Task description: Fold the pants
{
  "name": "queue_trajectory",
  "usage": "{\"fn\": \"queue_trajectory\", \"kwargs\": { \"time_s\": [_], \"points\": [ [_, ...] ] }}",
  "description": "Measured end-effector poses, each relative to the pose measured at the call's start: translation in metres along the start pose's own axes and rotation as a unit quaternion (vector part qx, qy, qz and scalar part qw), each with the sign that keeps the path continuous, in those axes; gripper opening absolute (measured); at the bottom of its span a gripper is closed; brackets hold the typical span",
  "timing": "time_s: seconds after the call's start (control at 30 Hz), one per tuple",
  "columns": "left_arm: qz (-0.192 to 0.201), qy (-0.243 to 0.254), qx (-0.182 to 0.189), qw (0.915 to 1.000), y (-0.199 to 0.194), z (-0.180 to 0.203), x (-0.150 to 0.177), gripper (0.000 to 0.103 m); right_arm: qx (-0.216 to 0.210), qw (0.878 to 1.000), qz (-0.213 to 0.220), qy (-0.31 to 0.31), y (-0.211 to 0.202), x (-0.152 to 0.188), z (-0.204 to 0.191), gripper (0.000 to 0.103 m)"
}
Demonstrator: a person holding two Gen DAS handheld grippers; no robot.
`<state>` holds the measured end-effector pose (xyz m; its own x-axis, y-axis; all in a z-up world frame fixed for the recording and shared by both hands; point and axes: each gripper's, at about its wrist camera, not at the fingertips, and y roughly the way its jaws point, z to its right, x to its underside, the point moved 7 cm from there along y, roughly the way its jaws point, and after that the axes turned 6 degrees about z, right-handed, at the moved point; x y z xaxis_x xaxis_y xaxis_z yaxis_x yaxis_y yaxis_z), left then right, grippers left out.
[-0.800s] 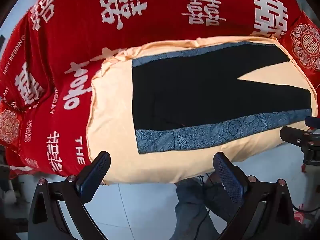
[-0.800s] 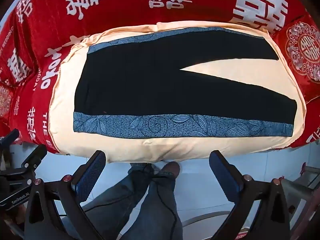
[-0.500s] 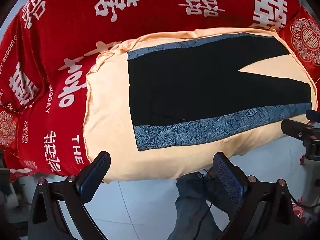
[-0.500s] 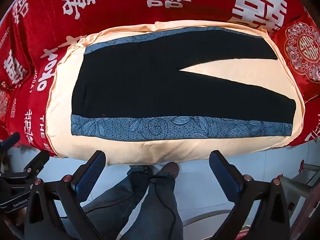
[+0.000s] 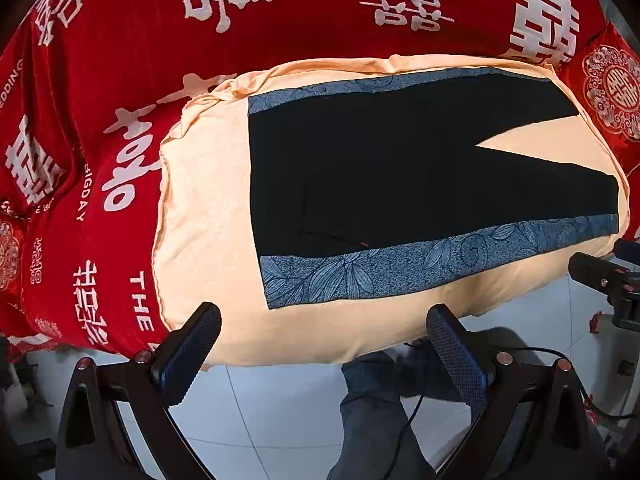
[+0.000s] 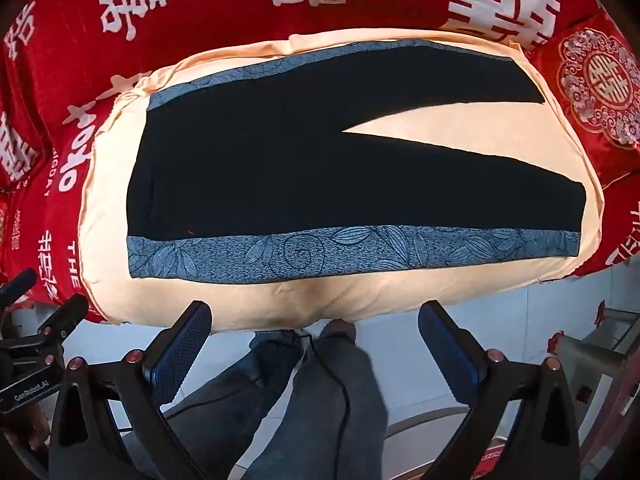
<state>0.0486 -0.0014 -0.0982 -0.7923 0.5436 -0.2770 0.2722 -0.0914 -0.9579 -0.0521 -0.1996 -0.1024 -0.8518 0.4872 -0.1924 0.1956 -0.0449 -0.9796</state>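
Observation:
Black pants (image 5: 384, 172) with blue leaf-patterned side stripes lie flat on a peach cloth (image 5: 204, 200), waistband to the left, the two legs spread apart to the right. They also show in the right wrist view (image 6: 300, 168). My left gripper (image 5: 322, 336) is open and empty, held above the near edge of the cloth, near the waistband end. My right gripper (image 6: 314, 332) is open and empty above the near edge at the middle of the pants. Each gripper shows at the edge of the other's view, the right one (image 5: 604, 280) and the left one (image 6: 36, 336).
The peach cloth (image 6: 104, 208) lies on a bed with a red cover (image 5: 280, 20) printed with white characters. A red embroidered cushion (image 6: 592, 92) sits at the far right. The person's legs (image 6: 320, 400) stand on white floor tiles (image 5: 280, 408) below the bed edge.
Both grippers have shifted slightly forward, toward the bed; the pants appear a little higher and closer in both views. The pants have not moved and both grippers stay open.

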Motion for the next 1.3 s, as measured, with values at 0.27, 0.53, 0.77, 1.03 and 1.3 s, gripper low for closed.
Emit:
{"fn": "queue_trajectory", "kwargs": {
  "time_s": [0.27, 0.53, 0.77, 1.03, 1.3],
  "points": [
    [-0.012, -0.014, -0.018, 0.9997, 0.006, 0.019, -0.01, 0.103, -0.017, 1.0, -0.016, -0.008, 0.008, -0.014, 0.02, 0.103],
    [-0.019, -0.062, -0.055, 0.9964, 0.004, 0.05, -0.025, 0.103, -0.046, 0.996, -0.038, -0.061, 0.016, -0.035, 0.051, 0.103],
    [-0.043, -0.104, -0.07, 0.9912, 0.014, 0.07, -0.022, 0.103, -0.055, 0.993, -0.057, -0.084, 0.032, -0.041, 0.078, 0.103],
    [-0.062, -0.105, -0.059, 0.9907, 0.043, 0.07, -0.006, 0.103, -0.062, 0.992, -0.075, -0.078, 0.063, -0.031, 0.078, 0.103],
    [-0.061, -0.085, -0.049, 0.9933, 0.076, 0.066, 0.008, 0.103, -0.069, 0.993, -0.072, -0.056, 0.101, -0.013, 0.062, 0.103]
  ]
}}
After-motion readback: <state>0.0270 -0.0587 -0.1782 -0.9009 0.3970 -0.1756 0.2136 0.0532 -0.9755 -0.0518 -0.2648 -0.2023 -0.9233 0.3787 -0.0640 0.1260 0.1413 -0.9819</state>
